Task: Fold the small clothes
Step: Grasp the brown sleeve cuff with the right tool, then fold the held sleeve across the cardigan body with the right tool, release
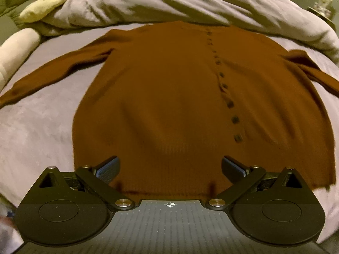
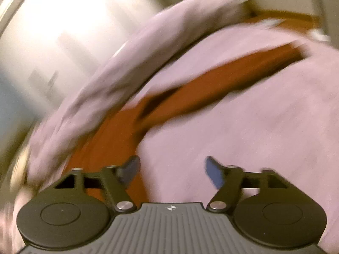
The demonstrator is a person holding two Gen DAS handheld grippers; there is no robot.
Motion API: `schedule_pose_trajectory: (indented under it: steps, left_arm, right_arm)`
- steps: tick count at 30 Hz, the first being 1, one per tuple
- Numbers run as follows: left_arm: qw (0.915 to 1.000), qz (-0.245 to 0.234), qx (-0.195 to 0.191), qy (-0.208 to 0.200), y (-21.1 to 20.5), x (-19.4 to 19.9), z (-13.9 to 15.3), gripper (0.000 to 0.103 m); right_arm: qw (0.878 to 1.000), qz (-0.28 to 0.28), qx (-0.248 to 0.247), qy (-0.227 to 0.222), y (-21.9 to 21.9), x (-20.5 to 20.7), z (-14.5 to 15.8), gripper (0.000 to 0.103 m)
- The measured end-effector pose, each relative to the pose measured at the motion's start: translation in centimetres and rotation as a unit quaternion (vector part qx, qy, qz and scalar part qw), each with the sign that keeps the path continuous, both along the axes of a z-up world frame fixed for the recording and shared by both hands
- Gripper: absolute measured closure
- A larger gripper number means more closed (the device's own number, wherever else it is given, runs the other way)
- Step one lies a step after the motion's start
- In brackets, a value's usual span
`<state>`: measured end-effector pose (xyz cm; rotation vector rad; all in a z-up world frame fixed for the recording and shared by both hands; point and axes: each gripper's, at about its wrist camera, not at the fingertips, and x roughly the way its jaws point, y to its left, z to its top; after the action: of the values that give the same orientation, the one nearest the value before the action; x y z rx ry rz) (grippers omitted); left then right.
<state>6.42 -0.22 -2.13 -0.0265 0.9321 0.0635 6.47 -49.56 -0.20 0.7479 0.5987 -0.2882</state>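
A rust-brown cardigan (image 1: 186,97) is spread flat, buttons up, on a lilac bedspread (image 1: 42,131), straight ahead of the left gripper (image 1: 170,169). Its hem lies between and just below the spread jaws, its collar at the far end against a bunched duvet (image 1: 169,2). One sleeve (image 1: 55,72) runs out to the left of the jaws and the other to the right. The left jaws are released and nothing is held between them.

The right gripper (image 2: 172,170) is likewise parted and empty. In its blurred view a sleeve (image 2: 211,78) is seen stretching ahead and to the right of the jaws, with the body edge under the left finger (image 2: 129,169); whether cloth is touched cannot be told.

The knit is judged light, soft and limp, with no stiffness of its own: any lifted part will sag and drag the rest. Some grip should be given by its ribbed surface, so slipping is thought unlikely, though the plain bedspread may be caught up if a pinch goes too deep. Hold is best taken at edges: a cuff or shoulder seam for turning the sleeves in, then the hem corners. The button row (image 1: 224,89) is better avoided, since a hard button would seat poorly between the pads.
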Motion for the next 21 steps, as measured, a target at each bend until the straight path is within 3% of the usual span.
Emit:
schedule_pose_trajectory:
  steps: [1, 6, 11, 13, 17, 21]
  left_arm:
    - [1.0000, 0.002, -0.004, 0.000, 0.1, 0.3, 0.0, 0.000]
    - [1.0000, -0.001, -0.002, -0.008, -0.3, 2.0, 0.3, 0.000]
    - [0.9996, -0.006, 0.025, 0.007, -1.2, 4.1, 0.1, 0.000]
    - [0.9996, -0.003, 0.027, 0.011, -1.2, 4.7, 0.0, 0.000]
    - [0.9994, 0.008, 0.033, 0.010, -0.6, 5.6, -0.1, 0.000]
    - [0.9991, 0.028, 0.028, 0.015, 0.7, 6.3, -0.3, 0.000]
  right_arm:
    - [0.999, -0.033, 0.006, 0.000, -2.0, 0.4, -0.2, 0.058]
    - [0.982, -0.174, 0.078, 0.009, -11.5, 1.9, -2.8, 0.059]
    - [0.966, -0.214, 0.143, 0.000, -13.8, 3.4, -5.6, 0.060]
    - [0.962, -0.223, 0.155, -0.015, -14.5, 4.0, -5.9, 0.069]
    - [0.966, -0.214, 0.142, -0.005, -15.4, 5.4, -6.0, 0.092]
    - [0.981, -0.187, 0.042, 0.017, -13.6, 6.6, -3.3, 0.094]
